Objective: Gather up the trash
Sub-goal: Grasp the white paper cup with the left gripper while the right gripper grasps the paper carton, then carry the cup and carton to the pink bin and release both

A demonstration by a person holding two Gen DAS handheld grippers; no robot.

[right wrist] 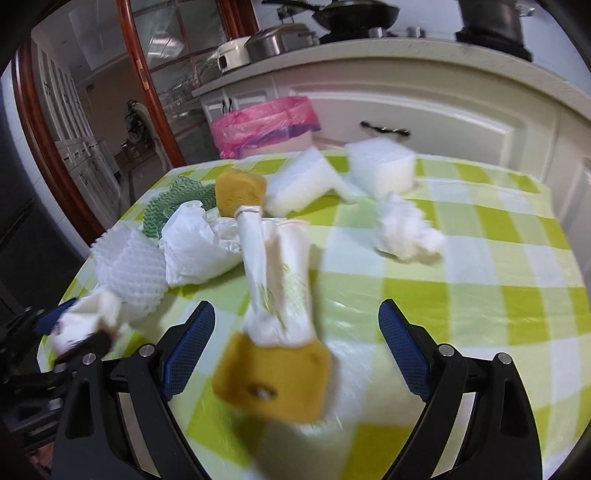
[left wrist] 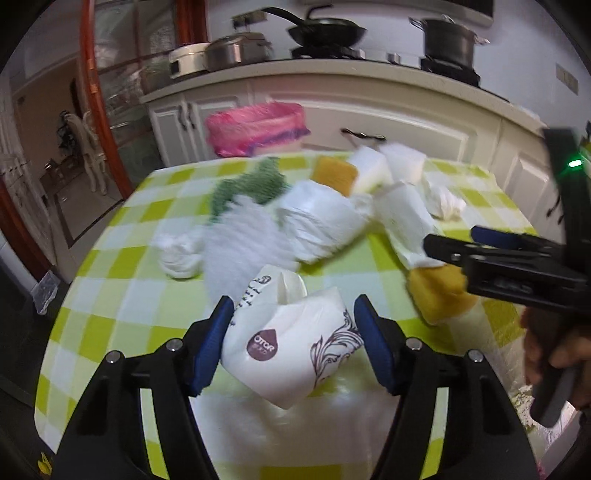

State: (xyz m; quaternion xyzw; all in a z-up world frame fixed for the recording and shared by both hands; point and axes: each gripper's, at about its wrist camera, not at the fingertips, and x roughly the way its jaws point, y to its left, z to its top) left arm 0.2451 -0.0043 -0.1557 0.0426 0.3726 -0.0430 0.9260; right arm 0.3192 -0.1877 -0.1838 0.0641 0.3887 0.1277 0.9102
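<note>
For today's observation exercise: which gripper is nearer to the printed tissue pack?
Left. The left gripper has its open fingers either side of the tissue pack; the right gripper is off to its right, over a yellow sponge.

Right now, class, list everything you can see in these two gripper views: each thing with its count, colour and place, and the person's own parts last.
Tissue pack: one, white with purple print, near table edge between the left fingers.
Sponges: two yellow; one near, one far.
Foam blocks: two white, far side.
Foam net sleeve: one, white, left side.
Crumpled tissue: one, white, mid-table.
Green cloth: one, far left.
Tablecloth: green-white check.
Bin: one, pink liner, behind table.
Wok, pot: black, on stove.
Left gripper: around the pack.
Right gripper: open, over the near sponge.
</note>
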